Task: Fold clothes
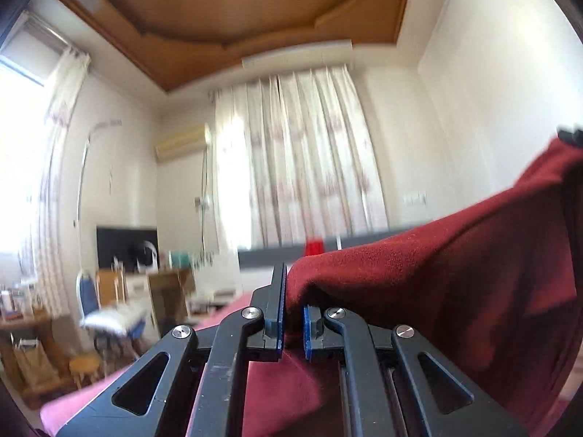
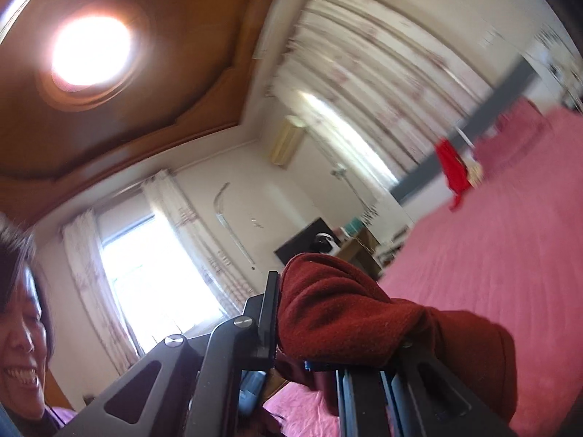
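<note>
I have the dark red garment (image 1: 437, 291) pinched in both grippers and lifted off the pink bed (image 2: 510, 255). On my left gripper (image 1: 291, 320) the cloth is bunched between the two blue pads, the jaws closed onto it with a narrow gap left by its thickness; from there it climbs to the right of the fingers and drapes down over the right finger. On my right gripper (image 2: 288, 327) the same garment (image 2: 346, 313) is clamped against the left finger and folds thickly over the right finger, hiding that one, so the grip reads as closed on cloth. Below both sets of fingers lies the bed. Ahead of the left fingers hang pale curtains (image 1: 298, 153). To the left of the right fingers I see a smiling person's face (image 2: 22, 327).
</note>
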The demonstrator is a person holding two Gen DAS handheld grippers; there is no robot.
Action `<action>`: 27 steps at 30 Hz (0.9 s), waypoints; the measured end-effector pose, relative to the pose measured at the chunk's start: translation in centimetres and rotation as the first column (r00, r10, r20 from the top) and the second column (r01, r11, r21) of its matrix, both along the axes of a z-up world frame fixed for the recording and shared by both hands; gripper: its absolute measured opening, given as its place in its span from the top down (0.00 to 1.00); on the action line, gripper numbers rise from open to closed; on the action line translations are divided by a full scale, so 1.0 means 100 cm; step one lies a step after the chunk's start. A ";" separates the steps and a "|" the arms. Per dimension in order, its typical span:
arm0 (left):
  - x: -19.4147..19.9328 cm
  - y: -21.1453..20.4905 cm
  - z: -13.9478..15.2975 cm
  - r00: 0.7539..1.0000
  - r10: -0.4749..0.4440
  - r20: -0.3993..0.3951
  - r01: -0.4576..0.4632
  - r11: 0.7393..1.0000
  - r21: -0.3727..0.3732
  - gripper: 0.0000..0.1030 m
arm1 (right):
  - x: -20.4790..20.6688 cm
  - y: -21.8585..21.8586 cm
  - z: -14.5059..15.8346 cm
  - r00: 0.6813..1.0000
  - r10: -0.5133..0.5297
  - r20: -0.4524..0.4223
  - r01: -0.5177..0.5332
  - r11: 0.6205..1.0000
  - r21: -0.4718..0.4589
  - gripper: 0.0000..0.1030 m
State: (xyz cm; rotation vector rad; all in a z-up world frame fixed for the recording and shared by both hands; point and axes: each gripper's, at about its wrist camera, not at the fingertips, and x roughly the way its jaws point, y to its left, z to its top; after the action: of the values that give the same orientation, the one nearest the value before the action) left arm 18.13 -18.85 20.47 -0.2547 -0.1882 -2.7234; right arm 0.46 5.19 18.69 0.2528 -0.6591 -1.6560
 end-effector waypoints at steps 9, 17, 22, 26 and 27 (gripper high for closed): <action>0.116 -0.033 0.104 0.980 -0.144 -0.137 0.150 0.988 0.040 0.92 | 0.070 0.025 0.087 0.969 0.035 -0.244 -0.053 0.996 -0.070 0.91; 0.117 0.007 0.041 0.985 -0.161 0.065 0.157 0.986 0.054 0.91 | 0.106 0.066 0.049 0.986 0.043 -0.163 -0.060 0.993 -0.100 0.91; 0.062 -0.004 -0.044 0.969 -0.150 0.195 0.115 0.977 0.178 0.91 | 0.079 0.060 -0.034 0.999 0.036 0.041 -0.034 0.998 -0.047 0.91; 0.008 -0.032 -0.117 0.935 -0.191 0.298 0.082 0.936 0.342 0.91 | 0.038 0.036 -0.106 0.976 0.031 0.217 -0.035 0.999 0.015 0.91; -0.004 -0.038 -0.135 0.924 -0.200 0.327 0.068 0.925 0.375 0.91 | 0.026 0.030 -0.123 0.964 0.023 0.265 -0.032 0.999 0.030 0.91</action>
State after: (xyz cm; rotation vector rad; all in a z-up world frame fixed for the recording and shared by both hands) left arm 17.75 -22.63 7.01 0.3532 0.2375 -2.8532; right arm 3.06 8.16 6.40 0.5126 -0.8238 -1.6224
